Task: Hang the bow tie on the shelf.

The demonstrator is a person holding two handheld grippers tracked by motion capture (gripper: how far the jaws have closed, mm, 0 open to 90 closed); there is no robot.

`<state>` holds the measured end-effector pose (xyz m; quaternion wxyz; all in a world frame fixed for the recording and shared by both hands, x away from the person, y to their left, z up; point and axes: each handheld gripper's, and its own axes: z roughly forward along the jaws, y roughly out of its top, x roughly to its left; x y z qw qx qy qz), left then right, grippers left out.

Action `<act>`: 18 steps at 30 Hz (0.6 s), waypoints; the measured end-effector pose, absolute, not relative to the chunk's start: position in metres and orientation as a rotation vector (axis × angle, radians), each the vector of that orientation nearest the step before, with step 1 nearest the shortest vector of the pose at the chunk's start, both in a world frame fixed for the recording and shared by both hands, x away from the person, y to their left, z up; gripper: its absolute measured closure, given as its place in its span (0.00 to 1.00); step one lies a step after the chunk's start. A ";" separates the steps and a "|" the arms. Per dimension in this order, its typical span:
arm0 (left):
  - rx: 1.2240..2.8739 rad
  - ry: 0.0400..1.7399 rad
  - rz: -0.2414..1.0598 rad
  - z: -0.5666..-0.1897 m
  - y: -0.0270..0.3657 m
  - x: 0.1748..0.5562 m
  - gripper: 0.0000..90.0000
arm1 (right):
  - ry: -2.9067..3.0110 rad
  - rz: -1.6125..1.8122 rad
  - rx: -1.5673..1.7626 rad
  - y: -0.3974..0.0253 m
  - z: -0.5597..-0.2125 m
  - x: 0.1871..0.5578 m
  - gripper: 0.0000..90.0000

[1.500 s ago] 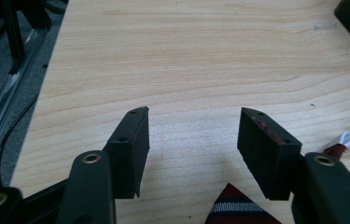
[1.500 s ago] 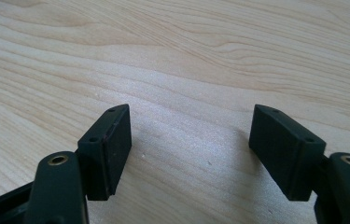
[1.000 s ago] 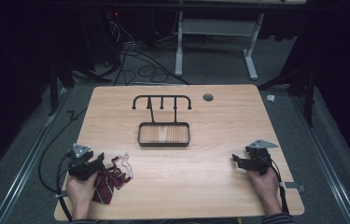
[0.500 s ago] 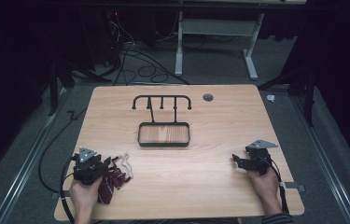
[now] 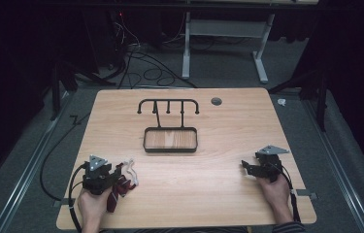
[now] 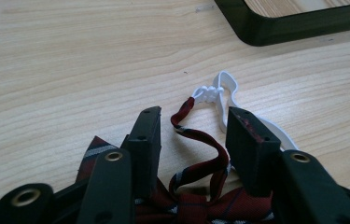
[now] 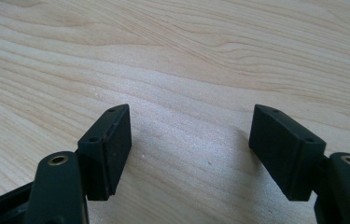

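At the table's 7 o'clock corner, your left gripper (image 6: 193,135), jaws spread, straddles the dark-red striped fabric bow tie (image 6: 200,200), its white elastic strap (image 6: 221,93) trailing toward 12 o'clock; your right gripper (image 5: 251,168) rests spread, well apart.

Table (image 5: 228,145) lit evenly from above, dark surroundings, soft shadows, close views sharp, slight grain
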<state>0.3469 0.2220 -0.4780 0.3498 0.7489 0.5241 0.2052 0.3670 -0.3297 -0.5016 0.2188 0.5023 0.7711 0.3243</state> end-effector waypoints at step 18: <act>2.014 1.355 0.448 -0.491 0.218 0.353 0.99 | 2.135 0.897 1.389 -0.330 -0.502 0.367 0.34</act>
